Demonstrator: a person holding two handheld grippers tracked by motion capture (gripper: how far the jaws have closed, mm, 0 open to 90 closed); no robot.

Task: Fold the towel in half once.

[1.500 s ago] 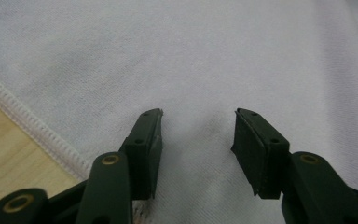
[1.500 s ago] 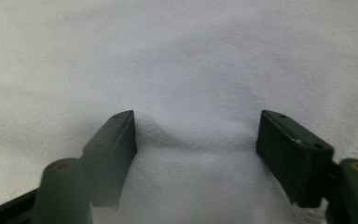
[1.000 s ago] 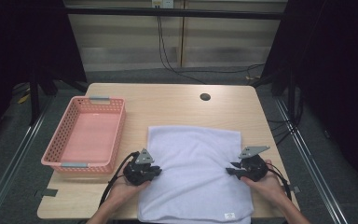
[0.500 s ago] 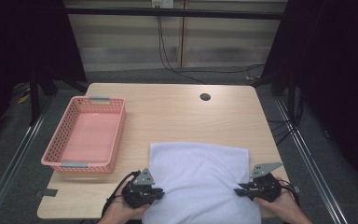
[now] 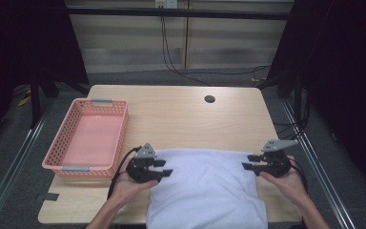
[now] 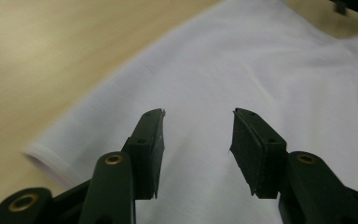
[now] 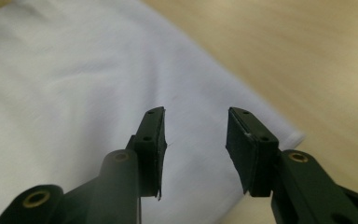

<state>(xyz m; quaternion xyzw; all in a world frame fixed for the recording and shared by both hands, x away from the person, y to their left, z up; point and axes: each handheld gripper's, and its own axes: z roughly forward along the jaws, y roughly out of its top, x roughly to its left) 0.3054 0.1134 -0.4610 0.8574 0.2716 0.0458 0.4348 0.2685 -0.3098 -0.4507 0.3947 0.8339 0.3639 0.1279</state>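
A white cloth lies folded on the wooden table, reaching its near edge. My left gripper hovers over the cloth's left side and is open. In the left gripper view, its jaws have just been opening, with only the cloth lying below them. My right gripper hovers at the cloth's right side, also open. Its jaws have just been opening too, with nothing gripped, above the cloth's corner.
A pink plastic basket stands empty at the table's left side, just left of my left gripper. A round cable hole sits near the far edge. Bare wood stretches between the cloth and the far edge.
Both grippers drew the cloth toward the person, leaving it shorter and doubled over. They have since let go, opened, and moved up and away from the near edge.
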